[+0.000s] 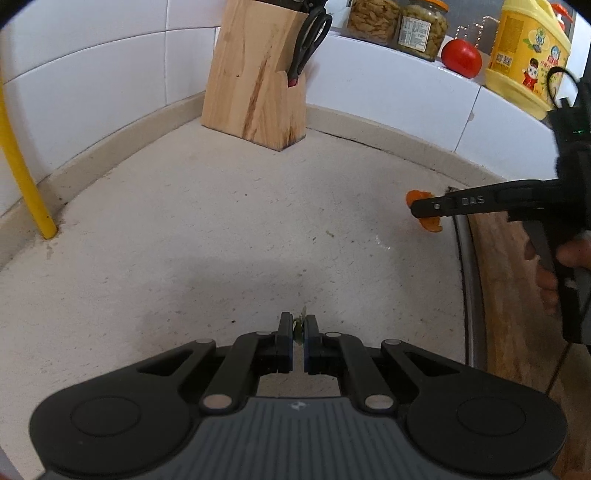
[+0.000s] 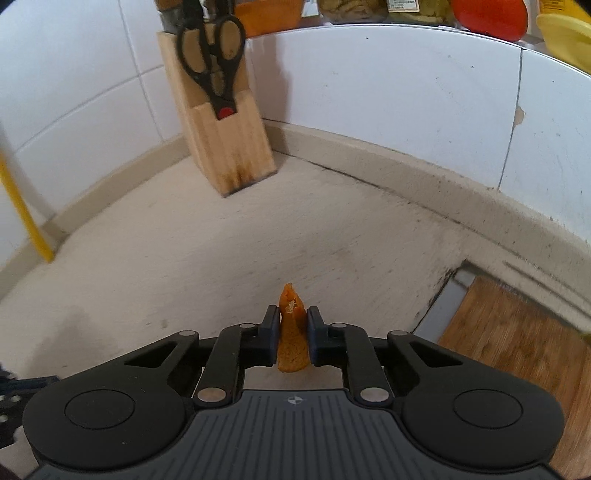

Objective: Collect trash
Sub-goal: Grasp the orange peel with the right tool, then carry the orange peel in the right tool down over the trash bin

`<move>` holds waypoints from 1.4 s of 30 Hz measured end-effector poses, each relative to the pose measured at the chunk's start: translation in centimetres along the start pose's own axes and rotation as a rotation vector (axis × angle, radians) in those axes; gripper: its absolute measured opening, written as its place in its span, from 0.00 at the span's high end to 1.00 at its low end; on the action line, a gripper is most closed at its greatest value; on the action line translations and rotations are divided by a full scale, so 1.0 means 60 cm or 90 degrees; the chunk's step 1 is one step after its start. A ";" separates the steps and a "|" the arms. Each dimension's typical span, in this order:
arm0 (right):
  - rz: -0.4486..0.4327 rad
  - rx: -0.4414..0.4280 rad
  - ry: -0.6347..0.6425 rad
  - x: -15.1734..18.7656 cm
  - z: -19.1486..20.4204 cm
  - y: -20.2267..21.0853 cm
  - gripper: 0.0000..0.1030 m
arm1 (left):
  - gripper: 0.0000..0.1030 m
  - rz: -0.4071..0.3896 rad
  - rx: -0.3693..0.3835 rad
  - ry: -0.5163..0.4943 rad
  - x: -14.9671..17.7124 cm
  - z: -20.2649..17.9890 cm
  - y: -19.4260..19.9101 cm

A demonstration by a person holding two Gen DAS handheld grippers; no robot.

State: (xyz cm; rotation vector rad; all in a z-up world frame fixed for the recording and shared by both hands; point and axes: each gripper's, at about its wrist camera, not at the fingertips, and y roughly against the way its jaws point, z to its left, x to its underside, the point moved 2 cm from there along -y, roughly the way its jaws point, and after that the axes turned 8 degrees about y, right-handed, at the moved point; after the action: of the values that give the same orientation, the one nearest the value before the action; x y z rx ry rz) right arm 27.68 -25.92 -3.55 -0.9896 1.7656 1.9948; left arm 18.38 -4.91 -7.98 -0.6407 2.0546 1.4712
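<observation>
Orange peel (image 2: pixel 291 332) is clamped between the right gripper (image 2: pixel 292 325) pads, low centre — lifted clear of the countertop (image 2: pixel 184 258). Green scrap (image 1: pixel 297 326) is pinched in the left gripper (image 1: pixel 297 332), low centre, for carrying to disposal.

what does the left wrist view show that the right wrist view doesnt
Only the left wrist view shows the left gripper shut on a small green scrap, the right gripper from the side with a person's hand on its handle, and two whole glass jars.

Only the right wrist view shows the orange peel piece full length between the right gripper's pads.

Both share the pale wooden knife block with black scissors, the yellow pipe, the red tomato and the speckled countertop.
</observation>
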 end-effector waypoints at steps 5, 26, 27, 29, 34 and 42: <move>-0.010 -0.053 -0.023 0.012 0.021 0.028 0.81 | 0.97 0.000 -0.009 0.001 0.007 -0.001 0.008; 0.007 -0.145 0.017 0.057 0.140 0.099 0.81 | 0.97 -0.044 -0.031 0.014 0.041 0.006 0.079; 0.007 -0.147 0.021 0.059 0.145 0.103 0.81 | 0.97 -0.046 -0.031 0.014 0.043 0.007 0.083; 0.008 -0.150 0.025 0.065 0.154 0.109 0.81 | 0.97 -0.052 -0.030 0.017 0.046 0.009 0.089; 0.008 -0.155 0.032 0.067 0.173 0.121 0.81 | 0.97 -0.060 -0.030 0.024 0.059 0.015 0.105; 0.008 -0.159 0.046 0.077 0.203 0.141 0.81 | 0.97 -0.072 -0.025 0.029 0.076 0.024 0.128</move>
State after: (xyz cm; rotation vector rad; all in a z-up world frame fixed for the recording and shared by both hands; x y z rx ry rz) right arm 15.44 -16.95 -0.19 -1.1406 1.5880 2.2547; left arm 10.19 -1.58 -5.96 -0.7999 1.9923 1.4481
